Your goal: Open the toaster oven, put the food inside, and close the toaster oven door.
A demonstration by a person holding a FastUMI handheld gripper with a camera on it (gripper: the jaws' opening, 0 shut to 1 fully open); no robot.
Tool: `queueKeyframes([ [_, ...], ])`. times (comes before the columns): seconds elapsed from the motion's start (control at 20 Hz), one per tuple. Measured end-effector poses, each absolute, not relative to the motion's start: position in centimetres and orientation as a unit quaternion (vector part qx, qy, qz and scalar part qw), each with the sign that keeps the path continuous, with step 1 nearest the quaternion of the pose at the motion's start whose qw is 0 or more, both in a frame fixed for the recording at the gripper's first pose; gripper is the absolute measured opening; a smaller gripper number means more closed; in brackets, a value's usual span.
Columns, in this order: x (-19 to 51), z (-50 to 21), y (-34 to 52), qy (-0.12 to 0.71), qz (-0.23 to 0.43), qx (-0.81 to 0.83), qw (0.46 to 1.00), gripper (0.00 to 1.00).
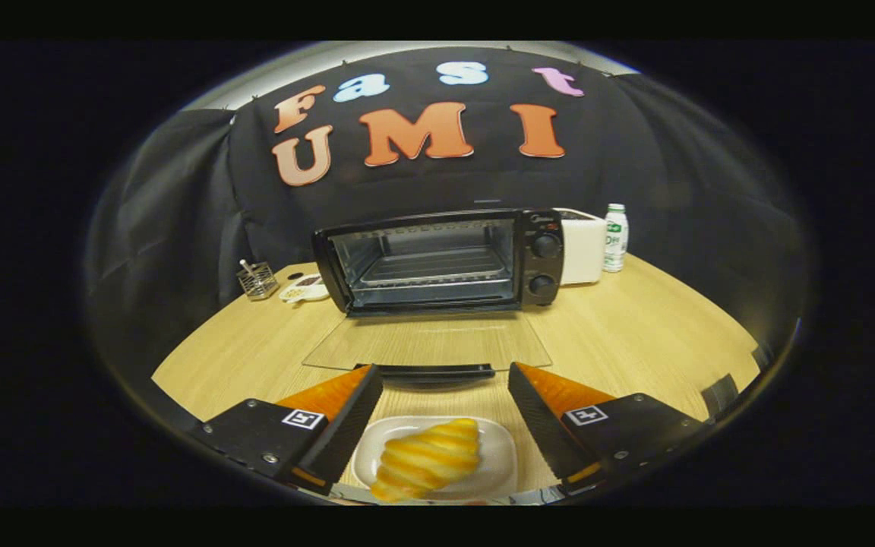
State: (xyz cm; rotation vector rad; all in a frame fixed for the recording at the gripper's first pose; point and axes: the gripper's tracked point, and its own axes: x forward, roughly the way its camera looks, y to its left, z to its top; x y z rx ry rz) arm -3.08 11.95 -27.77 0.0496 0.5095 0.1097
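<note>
A black toaster oven (445,260) stands at the back of the wooden table, and its glass door (428,343) lies folded down flat toward me, handle (433,371) nearest. The wire rack inside is bare. A golden croissant (426,458) rests on a white plate (498,456) close in front of the door. My gripper (443,380) hangs open above the plate. Its two orange and black fingers (346,414) stand wide apart on either side of the croissant, touching nothing.
A white box (583,246) and a white bottle (615,237) stand to the right of the oven. To its left sit a small wire basket (257,280) and a white dish of snacks (303,288). Bare wood lies on both sides of the door.
</note>
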Motion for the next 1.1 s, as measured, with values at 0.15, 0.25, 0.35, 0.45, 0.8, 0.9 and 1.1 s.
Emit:
queueKeyframes([
  [0.15,-6.3,-28.2,11.7,0.234,0.030,0.014,0.972,0.99],
  [0.25,-8.6,-29.2,12.1,0.233,0.017,0.012,0.972,0.99],
  [0.35,-10.6,-29.7,12.9,0.227,0.011,0.005,0.974,0.99],
  [0.45,-11.6,-29.9,13.1,0.210,-0.004,-0.019,0.977,0.99],
  [0.8,-13.3,-34.7,13.4,0.254,-0.022,-0.013,0.967,0.99],
  [0.9,-13.4,-35.8,13.6,0.266,-0.023,-0.008,0.964,0.99],
  [1.1,-13.7,-37.4,14.2,0.288,-0.016,-0.011,0.958,0.83],
])
